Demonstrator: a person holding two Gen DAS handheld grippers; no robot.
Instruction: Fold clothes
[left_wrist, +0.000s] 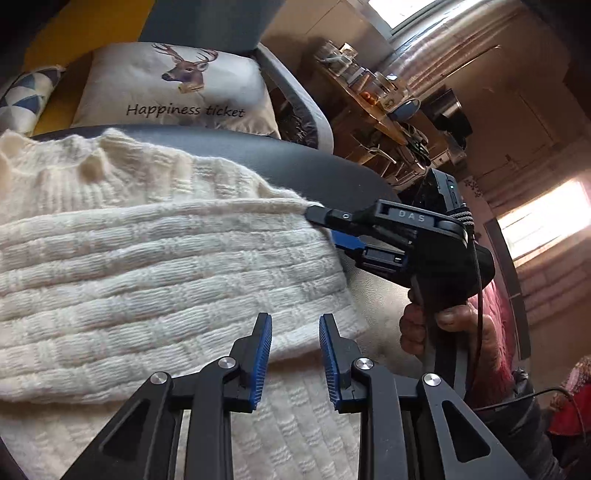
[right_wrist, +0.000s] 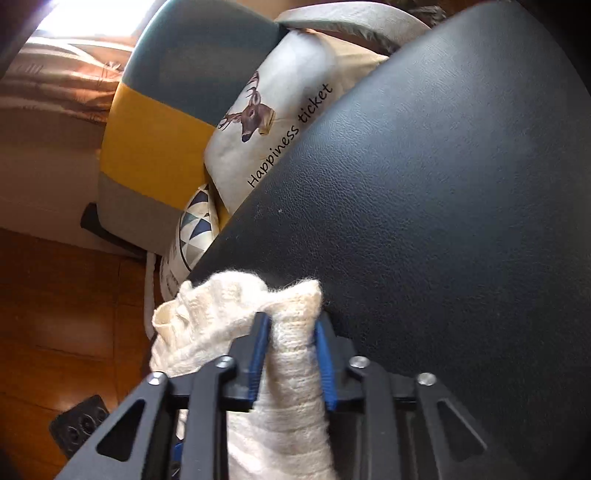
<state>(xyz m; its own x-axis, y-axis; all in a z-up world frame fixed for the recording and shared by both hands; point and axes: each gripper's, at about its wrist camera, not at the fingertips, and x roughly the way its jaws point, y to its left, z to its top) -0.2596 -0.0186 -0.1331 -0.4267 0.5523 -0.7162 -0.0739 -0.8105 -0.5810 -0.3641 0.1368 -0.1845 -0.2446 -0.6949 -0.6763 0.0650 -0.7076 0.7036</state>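
— Which step are you on?

— Mid-fold, by my reading. My right gripper (right_wrist: 291, 332) is clamped on a bunched edge of the cream knit sweater (left_wrist: 155, 266), a thick roll of wool squeezed between my blue pads (right_wrist: 258, 354). From my left wrist I see that same gripper (left_wrist: 317, 216) biting the far corner of the upper layer, ahead and to the right of my left jaws.

— And the left?

— My left gripper (left_wrist: 295, 350) stands apart, holding nothing; the folded layer's near edge passes just under and ahead of its tips.

— Where does the sweater lie?

— On the dark leather surface (right_wrist: 424, 184), spread ahead and to the left of my left jaws. Its ribs and long axis run crosswise to them, left to right. A ruffled part is far left; whether collar or cuff, I cannot tell.

— Next?

— Probably carrying the pinched edge across and laying it flat, the left pinning or smoothing the fold.
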